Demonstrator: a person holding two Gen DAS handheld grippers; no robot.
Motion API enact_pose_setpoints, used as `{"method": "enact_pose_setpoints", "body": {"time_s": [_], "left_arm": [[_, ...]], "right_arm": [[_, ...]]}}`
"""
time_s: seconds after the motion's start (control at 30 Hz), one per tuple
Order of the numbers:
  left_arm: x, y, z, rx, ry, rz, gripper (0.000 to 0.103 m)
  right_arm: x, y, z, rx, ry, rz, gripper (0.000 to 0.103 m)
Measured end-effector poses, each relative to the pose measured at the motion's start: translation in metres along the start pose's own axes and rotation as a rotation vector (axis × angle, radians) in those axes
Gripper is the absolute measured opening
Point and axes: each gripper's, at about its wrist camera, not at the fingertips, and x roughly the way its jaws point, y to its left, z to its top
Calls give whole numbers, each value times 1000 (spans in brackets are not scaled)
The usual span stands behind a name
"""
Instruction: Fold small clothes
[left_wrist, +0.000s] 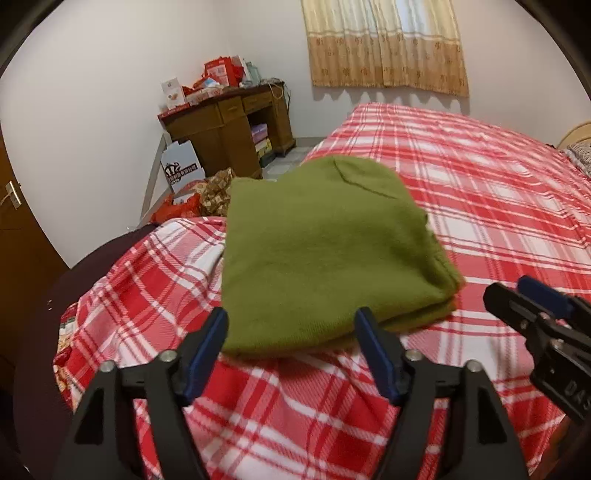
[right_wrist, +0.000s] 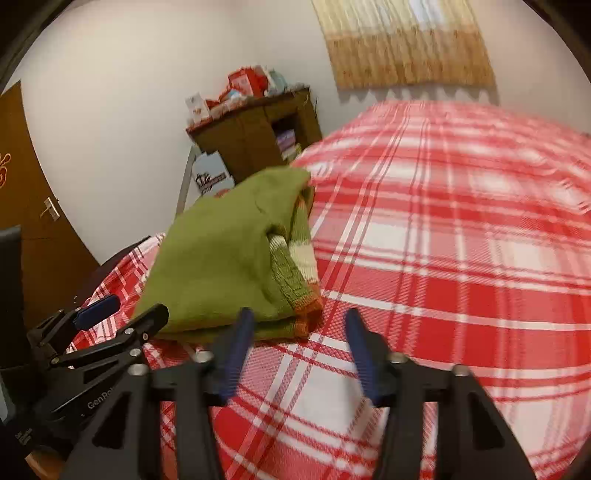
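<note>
A green knit garment (left_wrist: 325, 251) lies folded in a compact stack on the red and white plaid bedspread (left_wrist: 480, 206). In the right wrist view the garment (right_wrist: 221, 258) shows striped cream, green and orange edges on its right side. My left gripper (left_wrist: 291, 321) is open and empty, its fingers at the garment's near edge. My right gripper (right_wrist: 299, 321) is open and empty, just right of the garment's near corner. Each gripper shows in the other's view, the right one in the left wrist view (left_wrist: 517, 295) and the left one in the right wrist view (right_wrist: 122, 310).
A wooden desk (left_wrist: 229, 125) piled with red boxes stands in the far corner, with a white box (left_wrist: 181, 166) and bags on the floor beside it. A brown door (right_wrist: 33, 206) is at left. Curtains (left_wrist: 384, 44) hang on the far wall. The bed edge runs near the garment's left side.
</note>
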Motion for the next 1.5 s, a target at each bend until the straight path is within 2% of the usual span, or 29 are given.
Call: {"method": "enact_pose_setpoints", "body": {"time_s": [0.13, 0.2, 0.43, 0.57, 0.7, 0.77, 0.87, 0.97, 1.13, 1.23, 1.33, 1.5], "left_arm": [[-26, 4, -6, 18, -69, 40, 95], [-37, 7, -10, 28, -98, 63, 99], [-66, 18, -2, 11, -170, 93, 103], [-75, 16, 0, 31, -189, 192, 103], [-79, 20, 4, 19, -149, 183, 103], [-87, 23, 5, 18, -158, 190, 103], [-108, 27, 10, 13, -205, 200, 103], [-130, 33, 13, -10, -256, 177, 103], [-165, 45, 18, -61, -338, 125, 103], [-179, 48, 19, -69, -383, 101, 103], [-186, 50, 20, -79, -415, 104, 103], [-200, 51, 18, -84, -474, 117, 103]], "right_arm": [[-28, 15, 0, -36, -39, -38, 64], [-40, 23, -1, -53, -48, -75, 65], [-76, 48, 1, -114, -104, -121, 69], [-89, 57, 2, -137, -115, -177, 74], [-99, 55, 2, -117, -109, -198, 74], [-106, 54, 4, -101, -117, -201, 74], [-118, 55, 7, -87, -134, -195, 75], [-134, 65, 12, -100, -166, -192, 75], [-167, 85, 22, -140, -262, -168, 75], [-183, 96, 28, -157, -316, -152, 80], [-197, 106, 32, -176, -364, -143, 84], [-216, 112, 30, -178, -459, -157, 85]]}}
